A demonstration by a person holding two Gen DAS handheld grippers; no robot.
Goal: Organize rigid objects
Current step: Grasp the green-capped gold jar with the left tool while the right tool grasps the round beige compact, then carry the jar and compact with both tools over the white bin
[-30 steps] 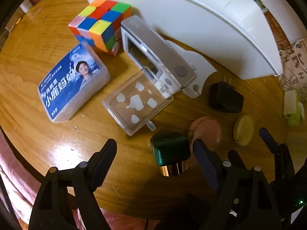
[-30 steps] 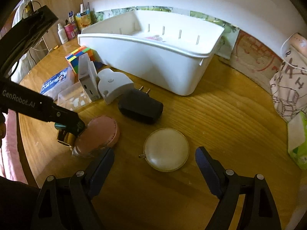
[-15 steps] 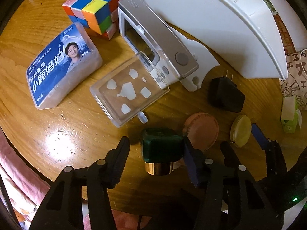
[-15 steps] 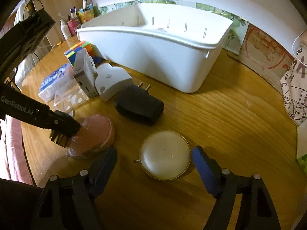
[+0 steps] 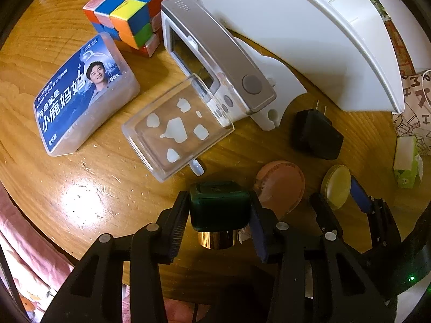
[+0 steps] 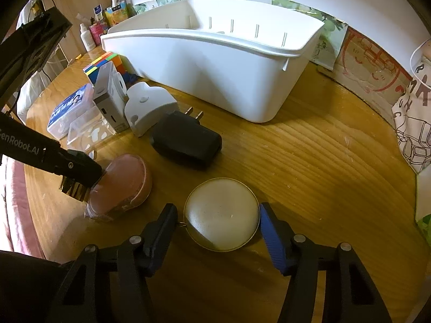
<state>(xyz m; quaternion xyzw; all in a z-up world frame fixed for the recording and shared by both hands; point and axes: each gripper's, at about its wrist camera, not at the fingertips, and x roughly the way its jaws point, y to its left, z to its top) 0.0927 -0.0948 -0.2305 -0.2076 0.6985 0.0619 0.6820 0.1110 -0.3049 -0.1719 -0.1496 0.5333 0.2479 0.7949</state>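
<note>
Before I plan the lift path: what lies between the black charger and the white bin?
In the right wrist view, only bare wooden table separates the black charger from the white bin; its prongs point toward the bin.

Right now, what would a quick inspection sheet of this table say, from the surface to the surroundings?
Surface: round wooden table, crumbs and scuffs.
Job's things: green-capped gold bottle, cream round case, pink round case, black charger, Rubik's cube, silver-white device, clear box, blue-labelled box, white shaped piece; white bin behind them.
Clutter: green-white pack at the edge.
Tools: left tool closed on the bottle; right tool straddling the cream case, contact unclear.
Cables: nothing seen.
Surroundings: wall, printed bag, bottles at the back left.
</note>
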